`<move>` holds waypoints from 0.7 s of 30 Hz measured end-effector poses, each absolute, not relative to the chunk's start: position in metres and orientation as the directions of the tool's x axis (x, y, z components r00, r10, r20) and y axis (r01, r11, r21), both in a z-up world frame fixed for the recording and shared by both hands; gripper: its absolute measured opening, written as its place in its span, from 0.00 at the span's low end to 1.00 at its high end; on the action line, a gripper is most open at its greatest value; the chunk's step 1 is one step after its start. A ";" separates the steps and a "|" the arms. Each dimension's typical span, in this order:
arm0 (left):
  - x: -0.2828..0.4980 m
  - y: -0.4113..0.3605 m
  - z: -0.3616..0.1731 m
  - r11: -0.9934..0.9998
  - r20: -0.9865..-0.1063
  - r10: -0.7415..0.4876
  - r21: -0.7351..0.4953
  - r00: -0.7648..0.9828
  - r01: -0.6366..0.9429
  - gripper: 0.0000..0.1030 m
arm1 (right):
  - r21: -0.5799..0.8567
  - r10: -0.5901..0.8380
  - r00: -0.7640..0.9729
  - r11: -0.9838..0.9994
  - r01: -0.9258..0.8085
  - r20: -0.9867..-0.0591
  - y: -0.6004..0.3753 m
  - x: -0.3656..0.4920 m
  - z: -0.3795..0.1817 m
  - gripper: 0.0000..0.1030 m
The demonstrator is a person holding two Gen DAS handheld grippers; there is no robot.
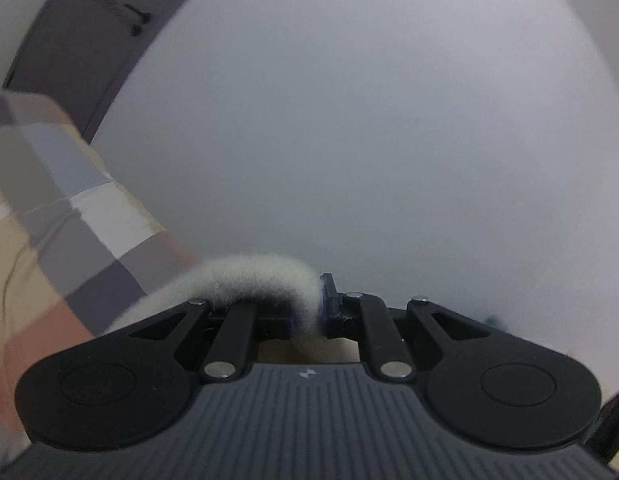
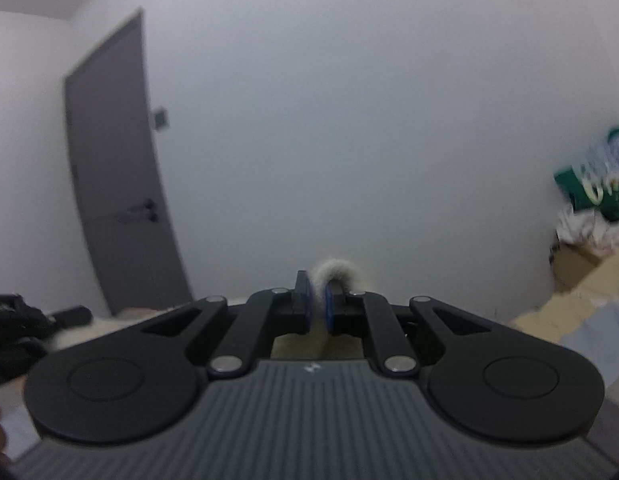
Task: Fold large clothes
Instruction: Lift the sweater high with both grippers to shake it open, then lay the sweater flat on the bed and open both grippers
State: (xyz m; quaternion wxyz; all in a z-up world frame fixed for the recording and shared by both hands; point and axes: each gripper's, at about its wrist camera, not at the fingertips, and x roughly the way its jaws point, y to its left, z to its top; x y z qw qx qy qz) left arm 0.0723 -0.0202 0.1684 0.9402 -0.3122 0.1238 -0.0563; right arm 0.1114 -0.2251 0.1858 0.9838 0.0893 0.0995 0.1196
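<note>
A fluffy white garment [image 1: 245,280] is pinched in my left gripper [image 1: 315,308]; its fuzzy edge arches out of the jaws and trails off to the left, over the left finger. In the right wrist view my right gripper [image 2: 318,304] is shut on another bit of the same white fleece [image 2: 333,270], which loops up just above the blue pads [image 2: 308,300]. Both grippers point nearly level at a bare wall. Most of the garment hangs below them, out of sight.
A checked bedspread [image 1: 69,216] in grey, white and peach fills the left of the left wrist view. A grey door [image 2: 117,184] stands at left. Bags and cardboard boxes [image 2: 589,216] pile up at right. The other gripper [image 2: 17,328] shows at the left edge.
</note>
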 end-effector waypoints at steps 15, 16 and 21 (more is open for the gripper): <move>0.317 0.057 -0.024 0.877 -0.502 -0.209 -0.475 0.839 -0.066 0.14 | 0.136 0.221 0.898 0.974 -0.182 -0.380 -0.163 0.258 0.015 0.12; 0.327 0.063 -0.034 0.881 -0.515 -0.223 -0.471 0.828 -0.056 0.15 | 0.128 0.216 0.893 0.975 -0.180 -0.395 -0.157 0.256 0.011 0.13; 0.355 0.091 -0.058 0.889 -0.545 -0.279 -0.457 0.791 -0.002 0.64 | 0.140 0.210 0.859 0.977 -0.163 -0.467 -0.185 0.228 0.002 0.53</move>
